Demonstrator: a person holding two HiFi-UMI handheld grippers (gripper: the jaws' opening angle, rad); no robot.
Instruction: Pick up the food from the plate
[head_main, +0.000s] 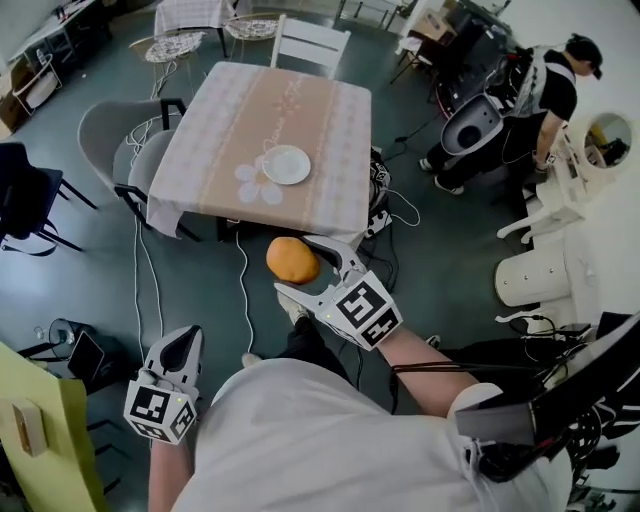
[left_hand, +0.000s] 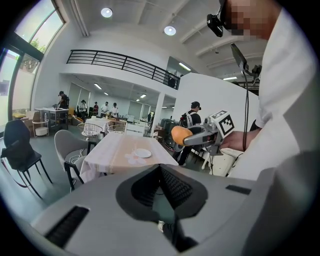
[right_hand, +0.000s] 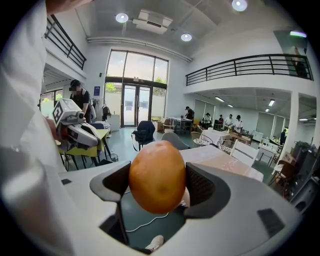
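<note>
An orange, egg-shaped bun (head_main: 292, 260) is clamped between the jaws of my right gripper (head_main: 303, 268), in the air over the floor just in front of the table's near edge. In the right gripper view the bun (right_hand: 157, 176) fills the gap between the two dark pads (right_hand: 202, 184). The white plate (head_main: 287, 164) lies bare on the striped tablecloth (head_main: 220, 120); it also shows small in the left gripper view as the plate (left_hand: 142, 153). My left gripper (head_main: 181, 349) hangs low at the left, shut with nothing in it (left_hand: 161, 171).
Grey chairs (head_main: 115, 140) stand at the table's left and a white chair (head_main: 311, 42) at its far side. Cables (head_main: 243, 290) trail across the floor under the table. A person (head_main: 545, 100) works by white equipment at the right. A yellow-green table (head_main: 40, 430) is at my left.
</note>
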